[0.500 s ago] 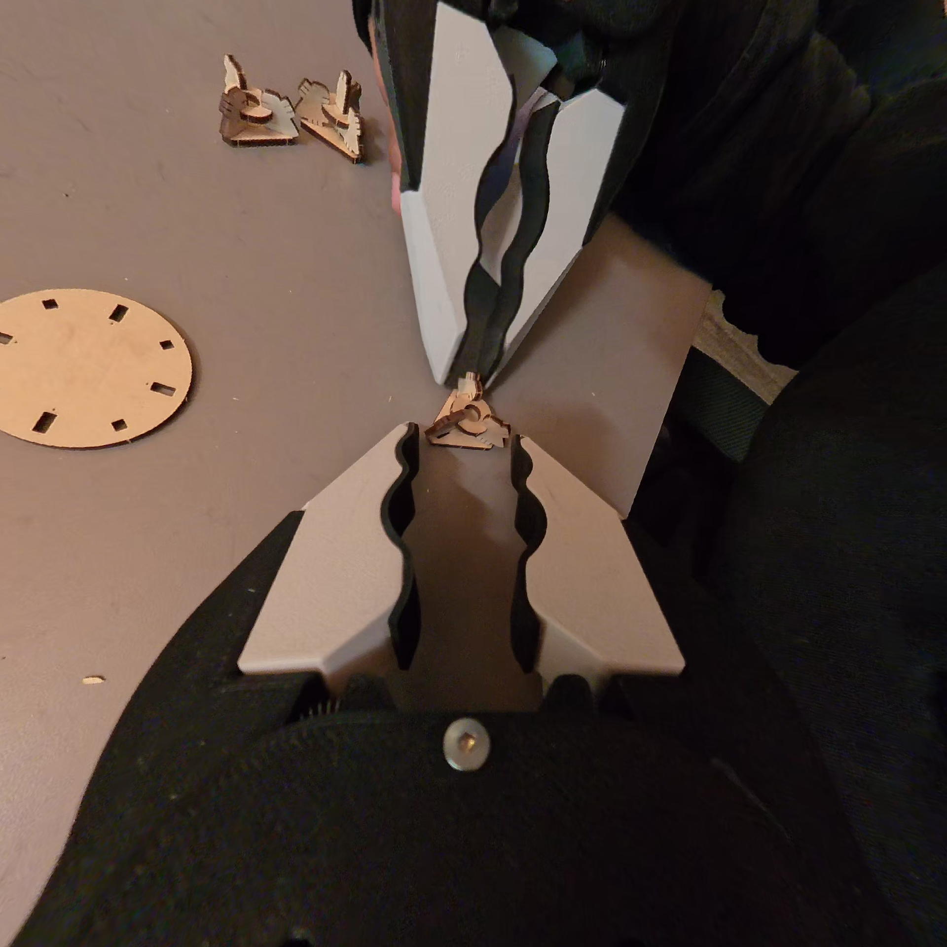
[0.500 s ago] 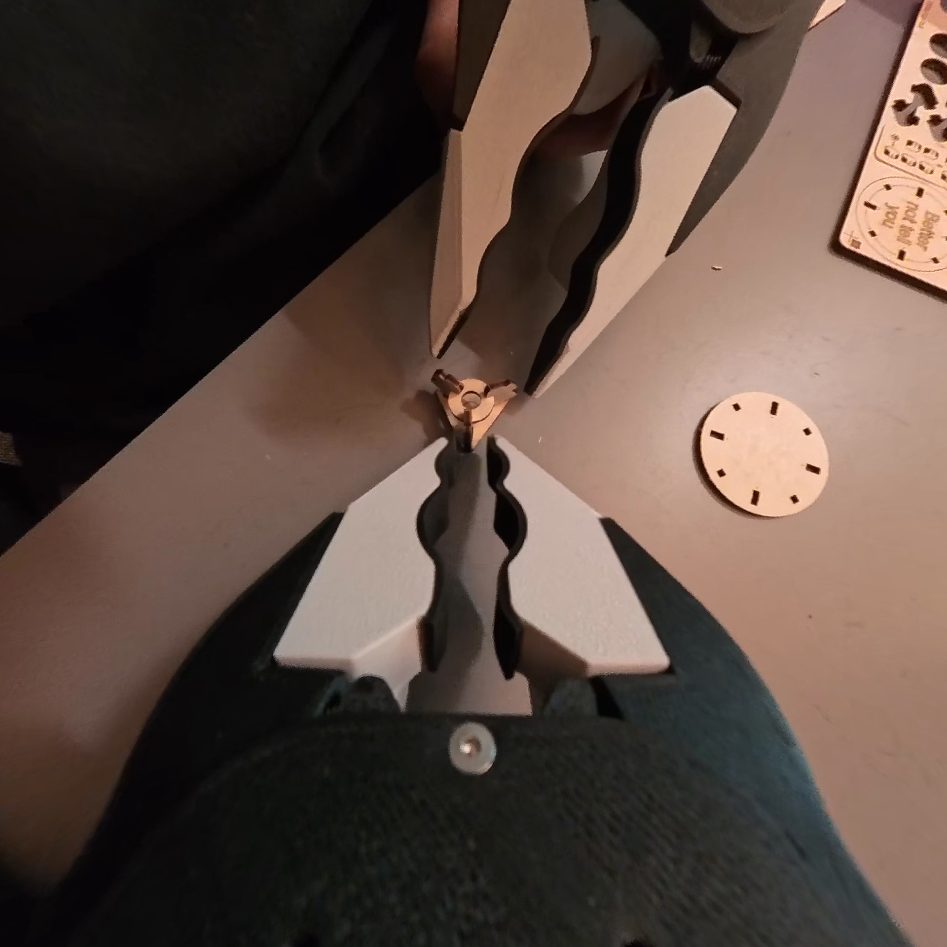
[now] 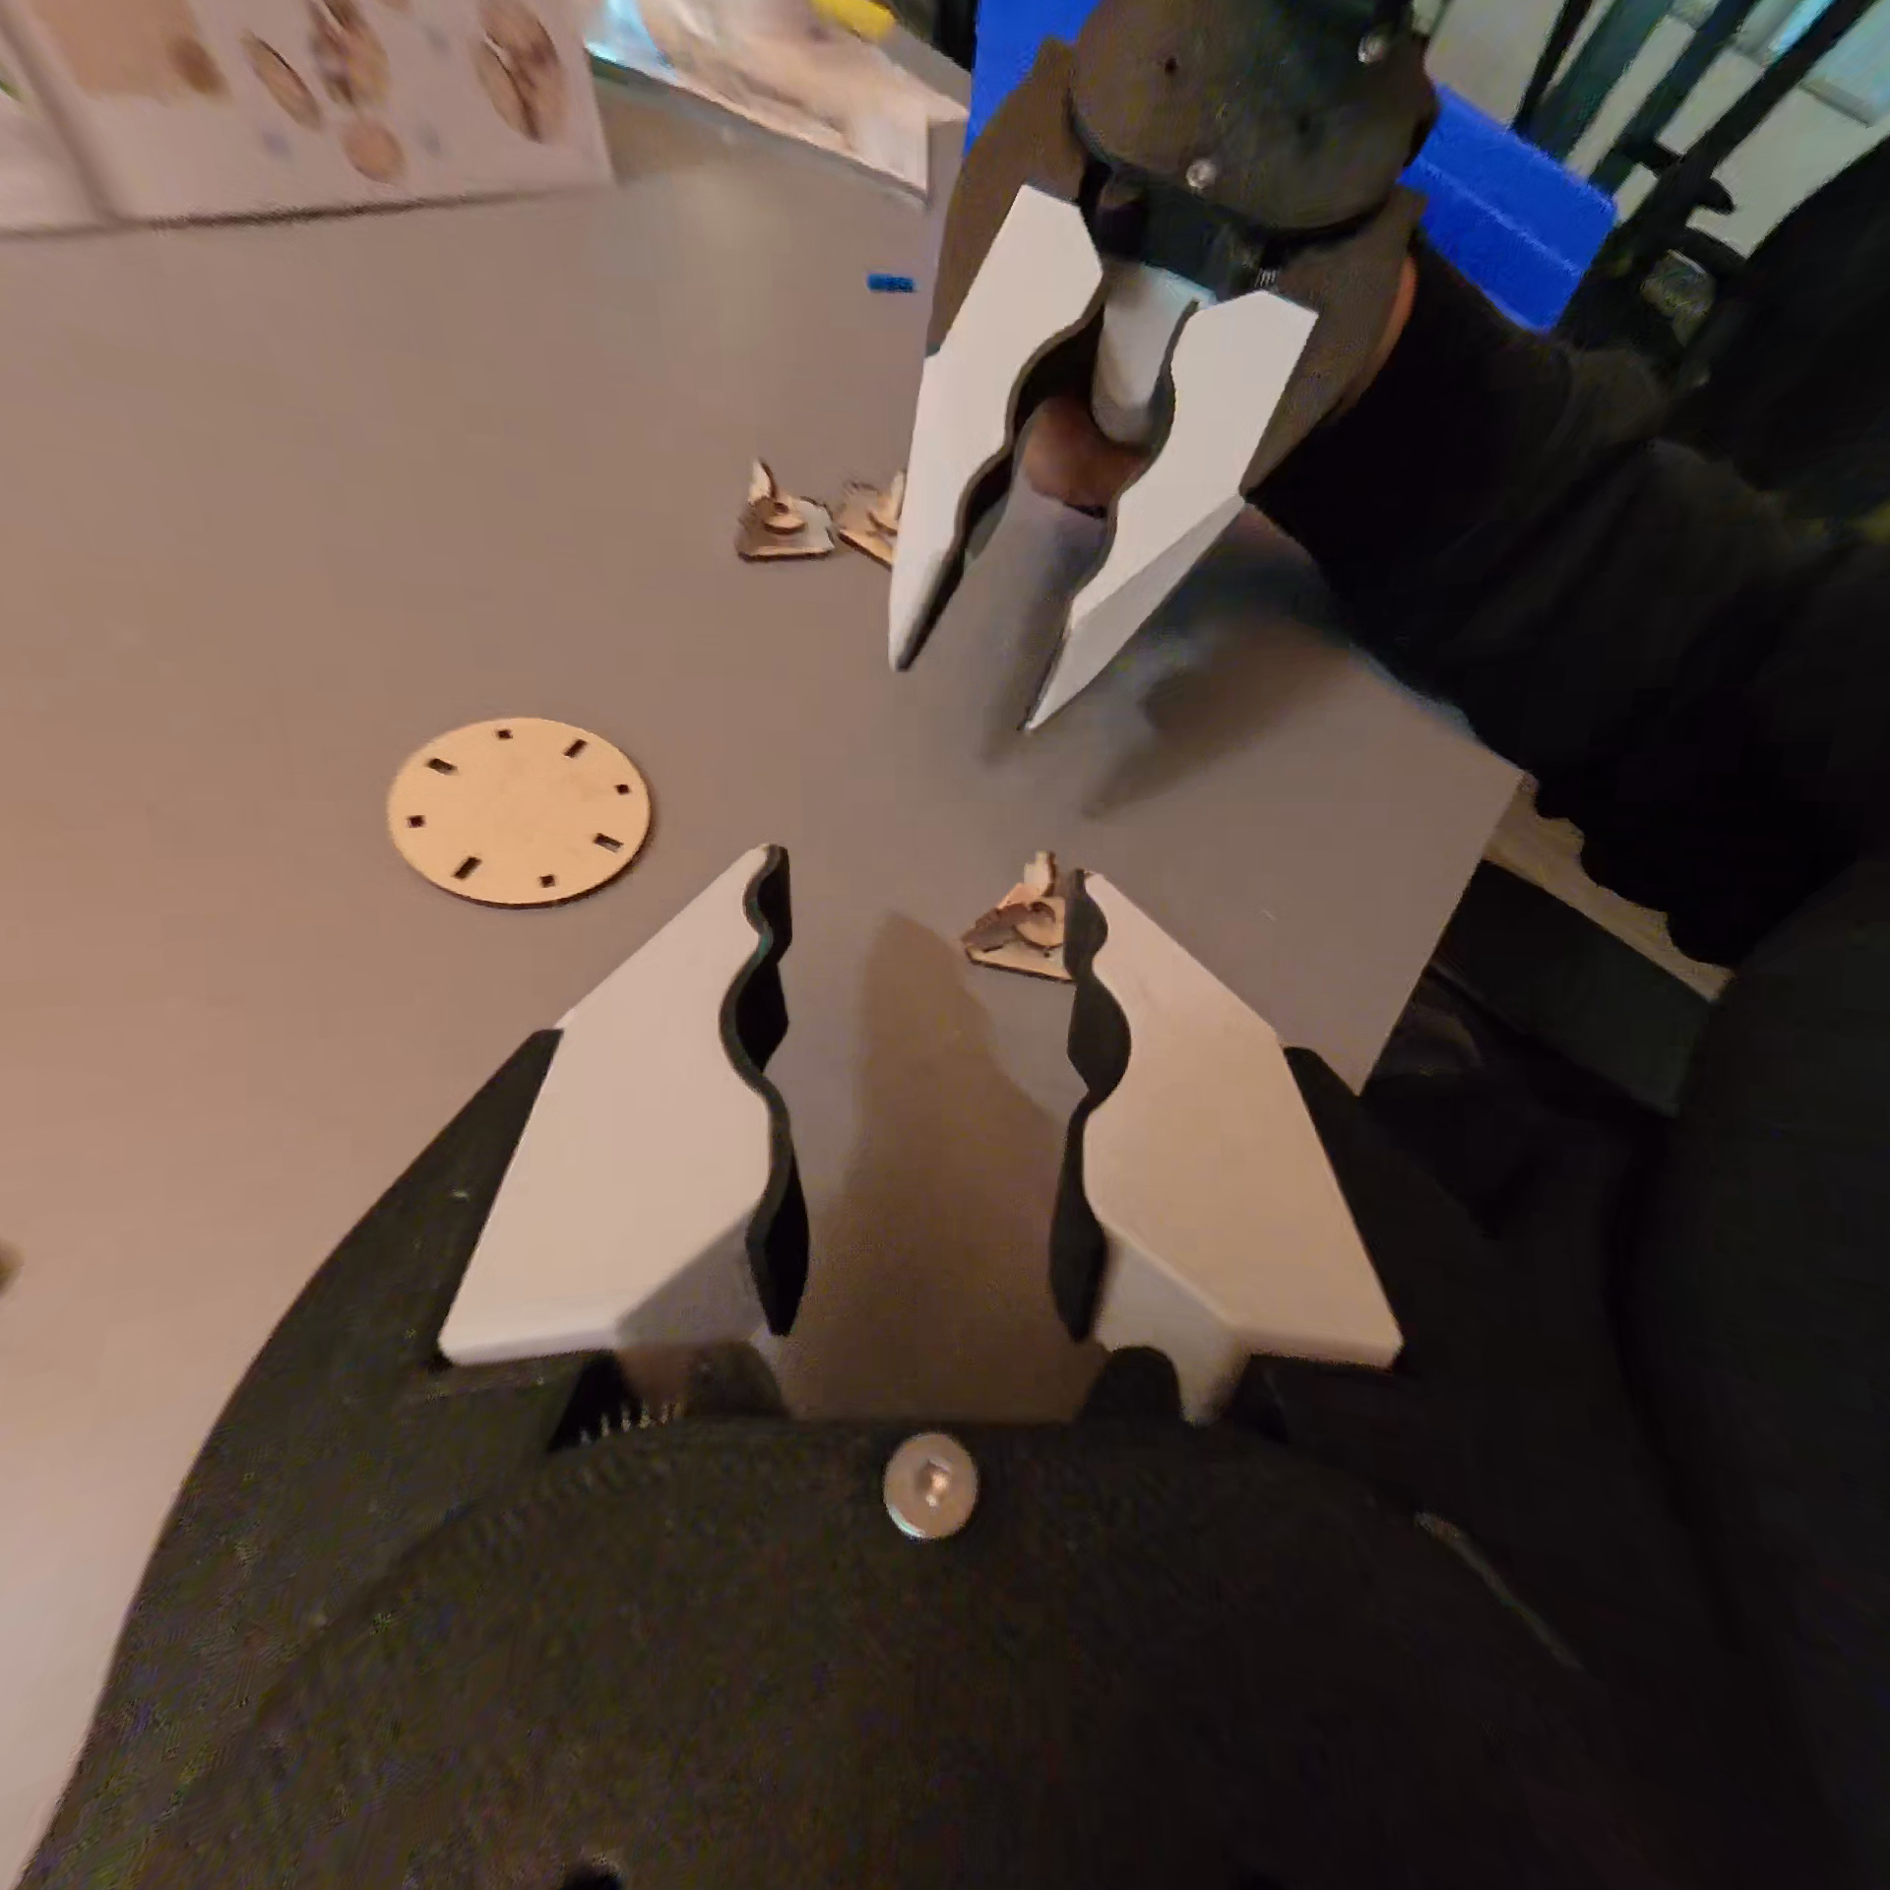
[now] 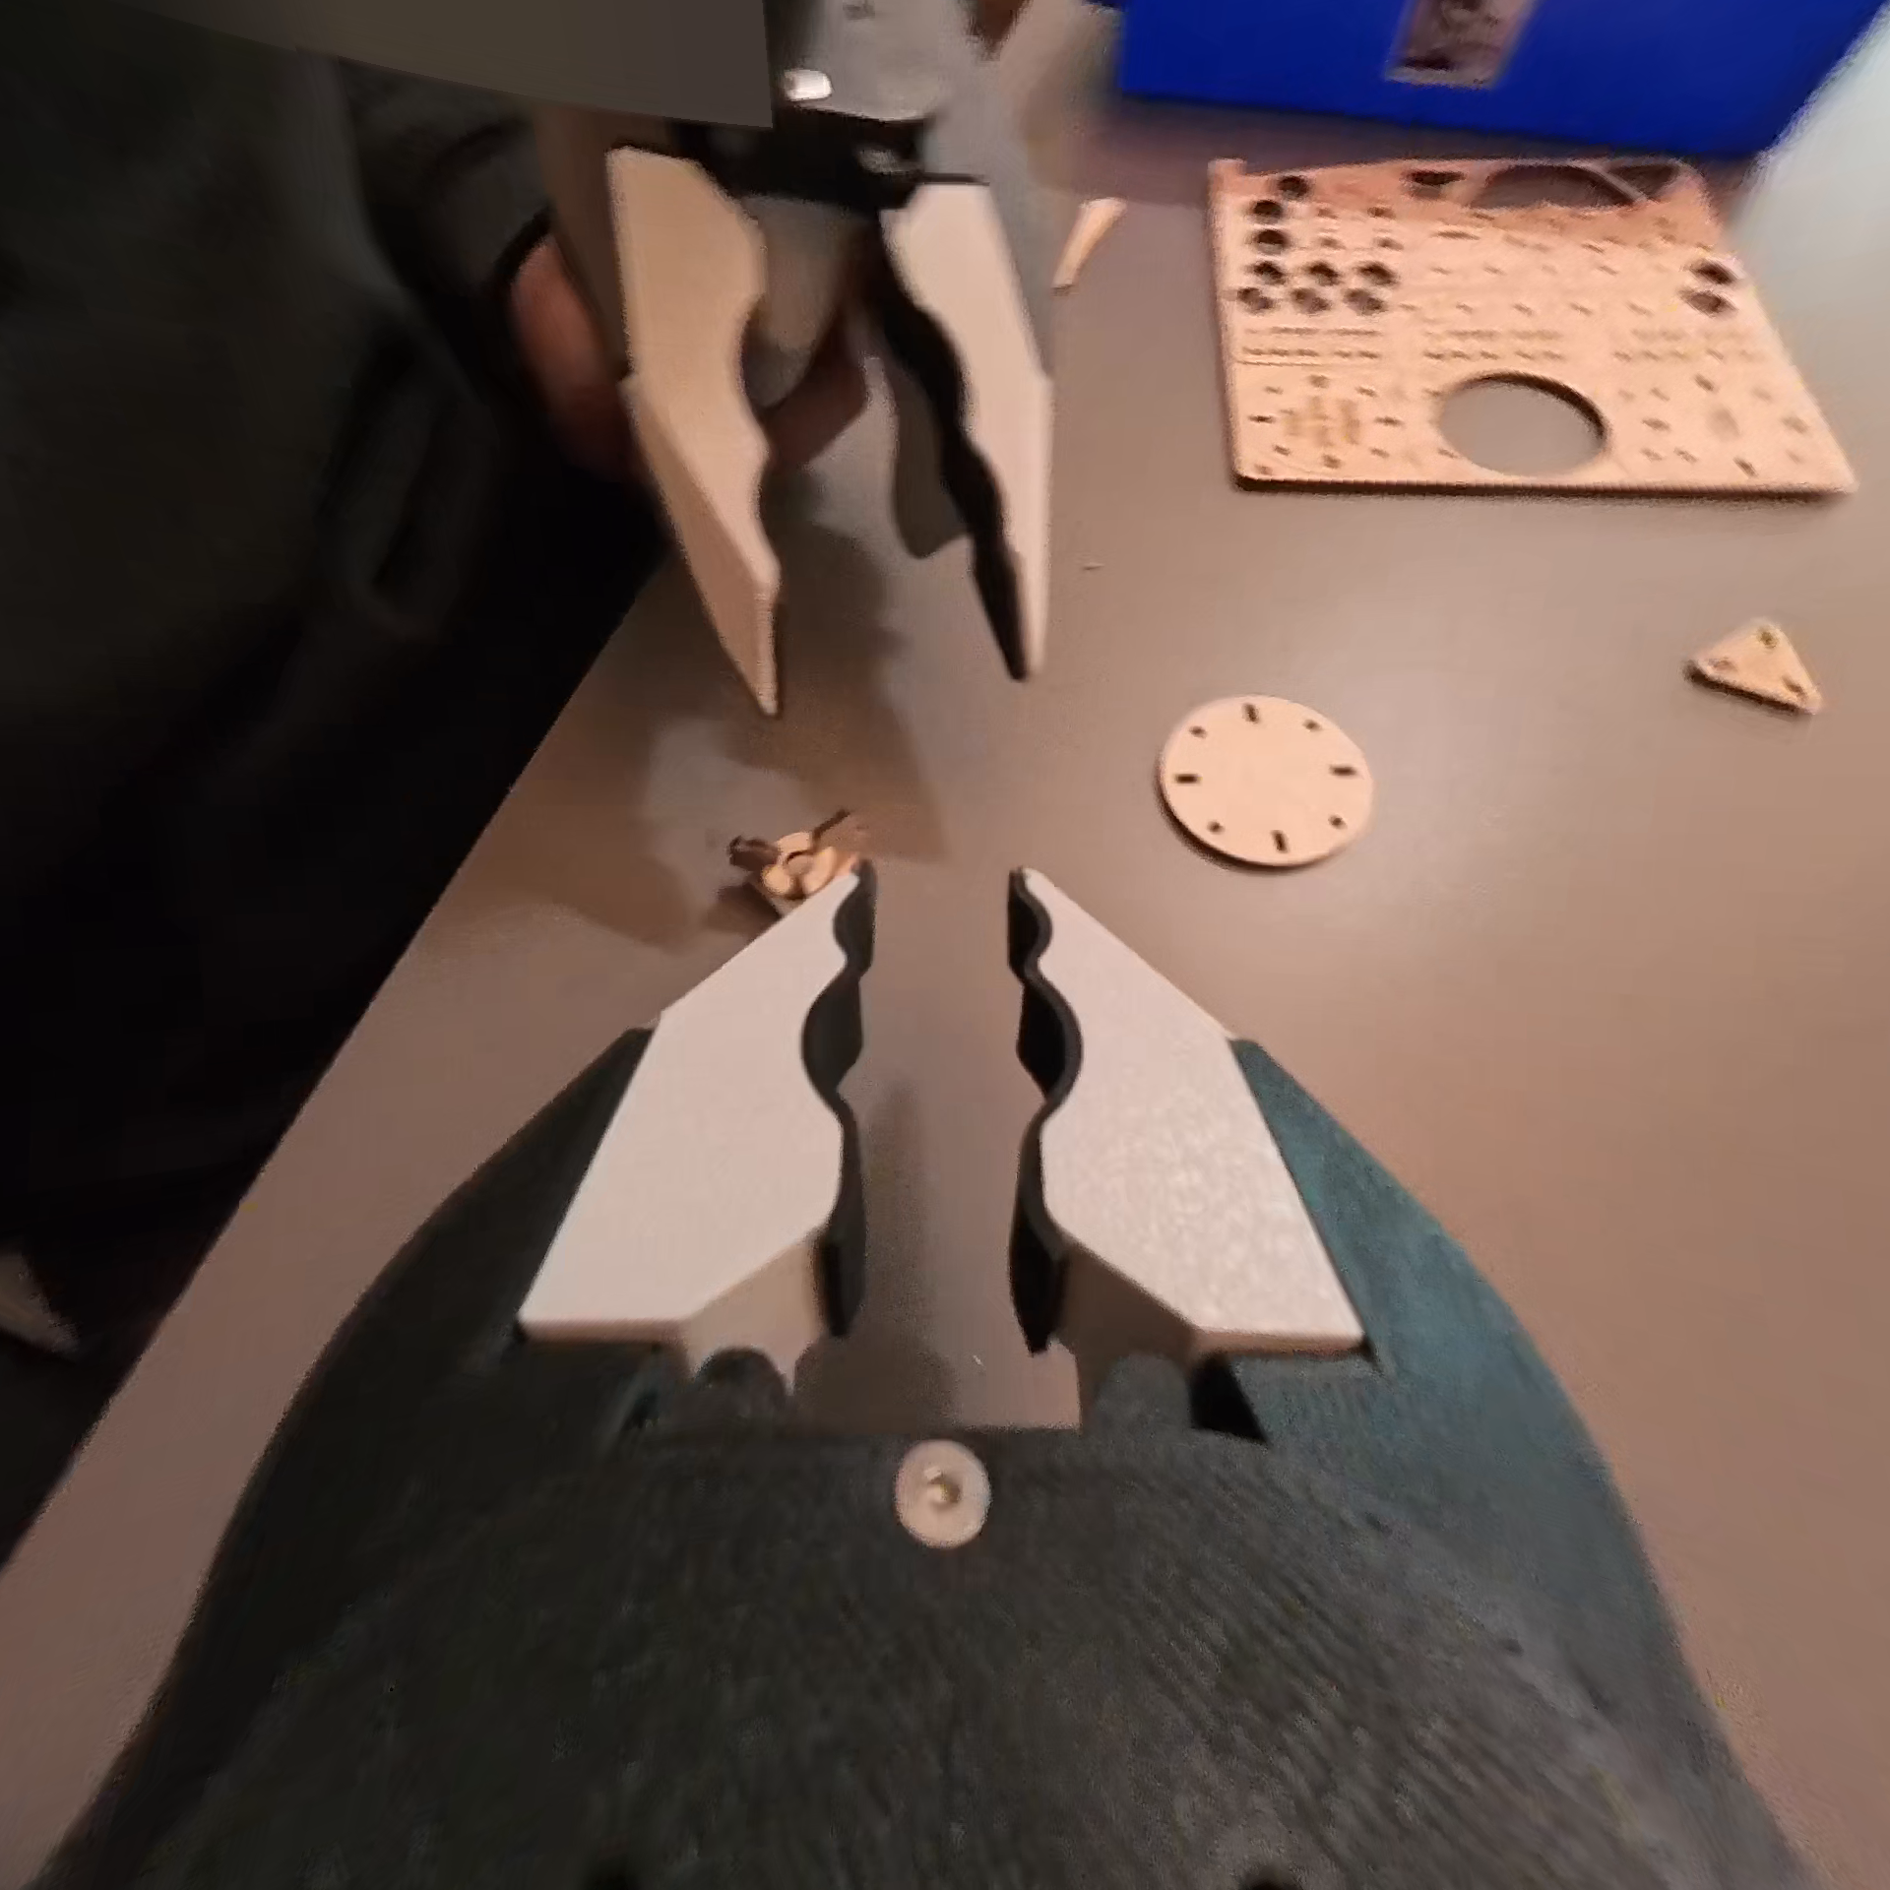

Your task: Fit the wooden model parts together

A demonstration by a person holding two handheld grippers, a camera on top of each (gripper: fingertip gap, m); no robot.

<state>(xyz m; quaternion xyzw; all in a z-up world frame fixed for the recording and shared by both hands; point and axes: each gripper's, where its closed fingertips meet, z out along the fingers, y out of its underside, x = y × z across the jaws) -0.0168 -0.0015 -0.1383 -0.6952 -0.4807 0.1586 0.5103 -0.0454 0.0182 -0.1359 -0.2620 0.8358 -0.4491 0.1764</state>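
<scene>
The small wooden assembly (image 3: 1023, 920) lies on the table (image 3: 307, 511), outside both open jaws.

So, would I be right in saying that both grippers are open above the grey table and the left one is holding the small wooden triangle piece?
Not quite: the left gripper holds nothing. The left wrist view shows the small wooden triangle piece lying on the grey table. The right gripper is open too.

Looks like a maker-type workshop or lab bench: a plain grey table (image 4: 1432, 1125) is strewn with laser-cut plywood parts, among them a slotted disc (image 4: 1265, 782) and a punched-out parts sheet (image 4: 1514, 327). Printed sheets with pictures of wooden parts (image 3: 307, 102) are laid at the far edge. A blue bin (image 4: 1483, 72) is set behind.
</scene>
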